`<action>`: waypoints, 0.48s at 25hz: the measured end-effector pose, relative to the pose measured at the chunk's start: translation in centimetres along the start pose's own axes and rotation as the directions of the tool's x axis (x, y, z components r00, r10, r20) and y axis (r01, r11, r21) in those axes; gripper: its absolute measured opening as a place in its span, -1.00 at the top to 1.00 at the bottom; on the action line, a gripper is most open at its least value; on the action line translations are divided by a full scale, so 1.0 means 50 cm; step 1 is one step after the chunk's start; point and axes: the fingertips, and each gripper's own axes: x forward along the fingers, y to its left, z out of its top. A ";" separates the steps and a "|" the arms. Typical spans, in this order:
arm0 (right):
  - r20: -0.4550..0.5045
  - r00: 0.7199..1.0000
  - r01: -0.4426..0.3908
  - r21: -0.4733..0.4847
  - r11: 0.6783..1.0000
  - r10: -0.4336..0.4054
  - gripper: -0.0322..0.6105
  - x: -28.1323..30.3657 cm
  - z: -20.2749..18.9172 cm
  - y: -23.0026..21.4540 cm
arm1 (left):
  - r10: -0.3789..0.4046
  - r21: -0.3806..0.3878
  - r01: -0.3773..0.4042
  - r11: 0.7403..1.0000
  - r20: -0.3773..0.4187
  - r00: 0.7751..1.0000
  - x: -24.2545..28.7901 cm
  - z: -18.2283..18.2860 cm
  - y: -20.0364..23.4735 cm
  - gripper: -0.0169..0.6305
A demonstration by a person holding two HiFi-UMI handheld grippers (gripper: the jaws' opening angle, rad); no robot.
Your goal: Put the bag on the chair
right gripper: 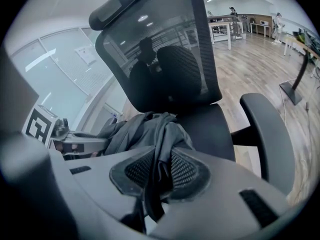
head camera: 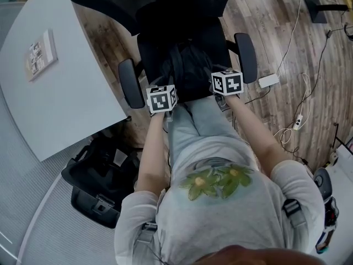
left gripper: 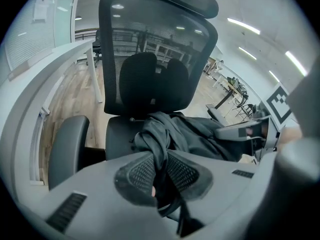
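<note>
A dark grey fabric bag (head camera: 190,70) hangs low over the seat of a black mesh office chair (head camera: 165,4); I cannot tell whether it touches the seat. My left gripper (head camera: 165,105) is shut on a bunched strap of the bag (left gripper: 160,149), the cloth pinched between its textured pads (left gripper: 137,176). My right gripper (head camera: 223,90) is shut on the bag's other side (right gripper: 162,134), with fabric squeezed between its pads (right gripper: 182,171). In both gripper views the bag drapes forward toward the chair's backrest (left gripper: 155,59). Each gripper shows in the other's view, beside the bag.
The chair's armrests (head camera: 130,83) (head camera: 246,57) flank the bag. A grey table (head camera: 60,81) stands at the left. A black backpack (head camera: 102,175) lies on the floor by my left side. Cables and a power adapter (head camera: 268,81) lie on the wooden floor at the right.
</note>
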 end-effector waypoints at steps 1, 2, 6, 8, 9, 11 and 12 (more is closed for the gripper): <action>-0.009 1.000 -0.001 -0.005 1.000 0.001 0.64 0.008 -0.004 -0.002 | 0.004 -0.002 -0.004 1.000 -0.004 1.000 0.006 -0.004 0.003 0.74; -0.017 1.000 -0.003 -0.009 1.000 0.003 0.64 0.015 -0.007 -0.004 | 0.006 -0.003 -0.006 1.000 -0.006 1.000 0.012 -0.007 0.005 0.74; -0.035 0.999 0.009 -0.021 1.000 -0.010 0.64 0.031 -0.017 -0.019 | -0.010 0.003 0.010 1.000 0.001 1.000 0.030 -0.013 0.002 0.74; -0.040 0.999 0.017 -0.014 1.000 -0.018 0.64 0.037 -0.018 -0.029 | -0.019 0.020 0.019 1.000 0.002 1.000 0.038 -0.010 -0.002 0.74; -0.046 0.999 0.020 -0.009 1.000 -0.021 0.64 0.041 -0.020 -0.034 | -0.022 0.032 0.022 0.999 -0.002 1.000 0.043 -0.011 -0.004 0.74; -0.062 0.998 0.024 -0.001 1.000 -0.024 0.64 0.051 -0.030 -0.042 | -0.027 0.060 0.028 0.998 -0.013 1.000 0.055 -0.015 -0.009 0.74; -0.071 0.997 0.028 -0.002 1.000 -0.029 0.64 0.054 -0.036 -0.047 | -0.030 0.072 0.032 0.997 -0.020 0.999 0.061 -0.018 -0.012 0.74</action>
